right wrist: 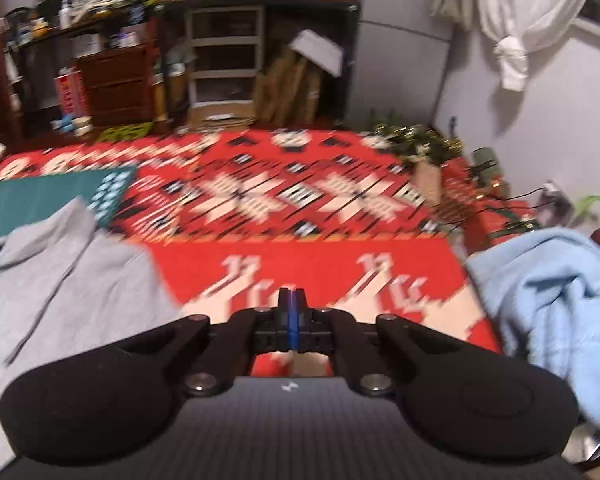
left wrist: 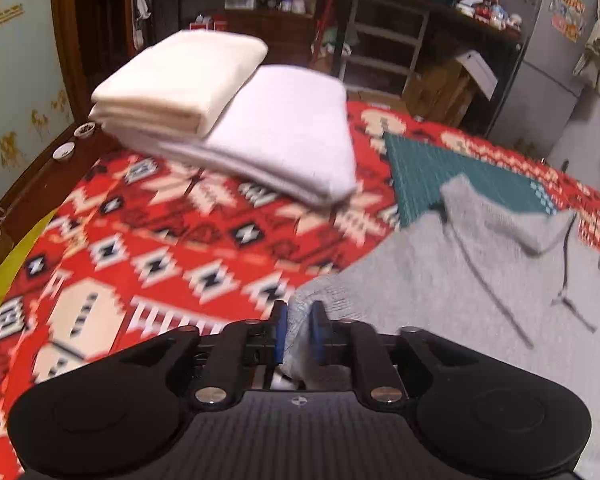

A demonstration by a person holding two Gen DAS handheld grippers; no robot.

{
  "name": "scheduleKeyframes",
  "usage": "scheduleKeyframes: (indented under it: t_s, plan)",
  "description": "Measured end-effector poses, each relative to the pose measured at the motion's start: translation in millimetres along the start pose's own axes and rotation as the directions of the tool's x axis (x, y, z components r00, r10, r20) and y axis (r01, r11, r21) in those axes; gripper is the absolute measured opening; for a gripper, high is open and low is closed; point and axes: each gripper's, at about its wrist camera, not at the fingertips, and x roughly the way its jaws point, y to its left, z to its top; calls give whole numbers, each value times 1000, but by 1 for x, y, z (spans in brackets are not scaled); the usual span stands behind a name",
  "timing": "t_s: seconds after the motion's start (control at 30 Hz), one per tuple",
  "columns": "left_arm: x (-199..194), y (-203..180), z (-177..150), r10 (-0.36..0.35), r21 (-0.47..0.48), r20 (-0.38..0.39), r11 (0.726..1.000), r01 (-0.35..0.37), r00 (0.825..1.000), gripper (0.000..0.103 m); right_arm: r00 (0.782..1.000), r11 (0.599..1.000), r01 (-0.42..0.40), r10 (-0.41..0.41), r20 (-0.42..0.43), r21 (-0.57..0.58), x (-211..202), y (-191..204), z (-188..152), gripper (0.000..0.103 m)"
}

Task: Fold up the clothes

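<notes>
A grey hooded sweater [left wrist: 460, 280] lies spread on the red patterned blanket [left wrist: 160, 240], its drawstrings showing. My left gripper [left wrist: 299, 316] is at the sweater's near left edge, and a bunch of grey cloth fills the narrow gap between its blue pads. In the right wrist view the same sweater [right wrist: 60, 272] lies at the left. My right gripper [right wrist: 291, 300] is shut with nothing in it, hovering over bare blanket [right wrist: 300, 200] to the right of the sweater. A crumpled light blue garment [right wrist: 548, 300] sits at the right.
A folded cream cloth [left wrist: 180, 80] rests on a folded white one [left wrist: 284, 132] at the blanket's far left. A teal patch [left wrist: 440, 172] lies beyond the sweater. Cluttered shelves [right wrist: 220, 52] and a wall stand behind; a wooden bed frame [left wrist: 40, 176] runs along the left.
</notes>
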Motion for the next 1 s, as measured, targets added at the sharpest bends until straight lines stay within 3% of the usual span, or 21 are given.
scheduleKeyframes:
  t_s: [0.03, 0.1, 0.17, 0.23, 0.3, 0.37, 0.47, 0.67, 0.83, 0.93, 1.0]
  plan:
    - [-2, 2, -4, 1, -1, -9, 1000, -1, 1000, 21, 1000, 1000, -20, 20, -7, -6, -4, 5, -6, 6]
    - [-7, 6, -11, 0, -4, -23, 1000, 0, 1000, 25, 998, 998, -65, 65, -13, -5, -14, 12, -18, 33]
    - [-14, 11, -17, -9, -22, -34, 1000, 9, 999, 42, 996, 996, -85, 85, -2, 6, -25, 18, -28, 40]
    - [-23, 14, -21, -31, -49, -44, 998, 29, 999, 48, 994, 994, -106, 106, -6, 15, -35, 21, -35, 48]
    - [-32, 13, -25, -76, -64, -56, 995, 73, 995, 49, 992, 992, -123, 123, -16, 16, -45, 26, -42, 75]
    - [-41, 9, -28, -123, -73, -73, 990, 117, 990, 49, 990, 990, -144, 144, -8, -2, -58, 31, -49, 90]
    - [-50, -1, -34, -213, -89, -130, 975, 203, 968, 49, 986, 985, -168, 169, 12, -23, -80, 38, -62, 102]
    - [-54, -25, -51, -366, -148, -224, 929, 340, 903, 57, 966, 965, -255, 251, -66, -61, -100, 48, -85, 102]
    - [-43, -45, -65, -399, -154, -311, 917, 369, 862, 57, 939, 954, -300, 293, -179, -17, -104, 50, -98, 102]
    - [-37, -54, -72, -444, -179, -344, 896, 407, 827, 48, 909, 934, -352, 356, -219, 59, -105, 46, -103, 90]
    - [-33, -61, -75, -472, -188, -364, 882, 433, 803, 31, 890, 922, -377, 386, -241, 83, -106, 47, -106, 72]
